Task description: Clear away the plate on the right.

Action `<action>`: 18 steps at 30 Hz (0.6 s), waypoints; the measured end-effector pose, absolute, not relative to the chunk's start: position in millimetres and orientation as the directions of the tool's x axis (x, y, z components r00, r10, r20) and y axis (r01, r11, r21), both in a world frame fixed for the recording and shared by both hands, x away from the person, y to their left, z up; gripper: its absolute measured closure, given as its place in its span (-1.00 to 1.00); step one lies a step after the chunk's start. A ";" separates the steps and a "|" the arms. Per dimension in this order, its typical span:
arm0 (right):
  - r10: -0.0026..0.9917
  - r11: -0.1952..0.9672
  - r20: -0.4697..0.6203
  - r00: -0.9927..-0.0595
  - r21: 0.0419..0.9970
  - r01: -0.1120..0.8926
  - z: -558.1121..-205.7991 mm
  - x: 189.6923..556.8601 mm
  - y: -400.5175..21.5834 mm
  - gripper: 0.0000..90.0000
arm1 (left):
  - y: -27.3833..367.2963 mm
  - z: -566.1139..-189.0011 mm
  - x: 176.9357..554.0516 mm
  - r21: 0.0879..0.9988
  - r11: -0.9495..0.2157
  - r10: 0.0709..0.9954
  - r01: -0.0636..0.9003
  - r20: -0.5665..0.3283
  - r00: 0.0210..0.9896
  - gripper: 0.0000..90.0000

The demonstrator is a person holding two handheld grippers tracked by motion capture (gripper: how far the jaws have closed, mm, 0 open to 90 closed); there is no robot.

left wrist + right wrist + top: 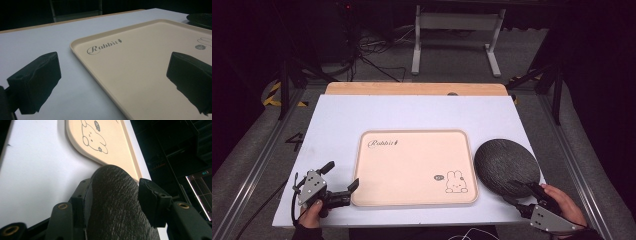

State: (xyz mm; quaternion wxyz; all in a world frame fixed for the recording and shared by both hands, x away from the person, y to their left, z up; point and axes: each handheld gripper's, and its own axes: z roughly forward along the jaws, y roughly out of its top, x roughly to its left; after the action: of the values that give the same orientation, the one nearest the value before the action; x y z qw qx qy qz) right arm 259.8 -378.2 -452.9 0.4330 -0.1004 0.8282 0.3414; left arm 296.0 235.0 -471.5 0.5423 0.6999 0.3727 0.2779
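1. Left gripper point(343, 178): jaws spread wide, nothing between them. It sits near the table's front left corner, pointing at the left edge of the tray point(362, 165); in the left gripper view one jaw hangs over bare table point(37, 37), the other over the tray floor point(140, 75).
2. Tray: beige, empty, flat at table centre. Long axis runs left to right; "Rabbit" lettering at the far left, rabbit drawing point(456, 182) at the near right.
3. Plate point(507, 167): dark, textured, round, so no long axis. Lies flat on the table, its edge just beside or touching the tray's right rim; cannot tell which.
4. Right gripper point(532, 189): jaws straddle the plate's near rim point(115, 202), one above, one below. Half-closed; a firm pinch cannot be confirmed.
5. Judgement: early stage. Plate reached, not lifted; the move onto the tray remains.
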 end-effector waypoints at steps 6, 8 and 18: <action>0.119 0.762 -0.802 -0.585 0.451 -0.464 -454.0 256.2 -376.1 0.13 | 235.1 -471.5 296.0 0.966 -0.134 0.823 0.221 -0.016 0.568 -0.99; 0.118 0.766 -0.800 -0.589 0.450 -0.459 -454.2 254.6 -375.3 0.18 | 235.0 -471.6 295.9 0.966 -0.135 0.823 0.220 -0.015 0.568 -0.99; 0.083 0.802 -0.817 -0.571 0.395 -0.448 -462.7 251.8 -371.8 0.12 | 234.9 -471.6 296.0 0.966 -0.130 0.824 0.223 -0.019 0.566 -0.99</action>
State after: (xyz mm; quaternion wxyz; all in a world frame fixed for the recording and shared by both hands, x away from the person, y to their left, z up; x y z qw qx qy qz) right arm 251.8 -371.8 -462.7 0.4501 -0.1092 0.8357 0.2951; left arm 296.0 234.9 -471.6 0.5428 0.6987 0.3747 0.2772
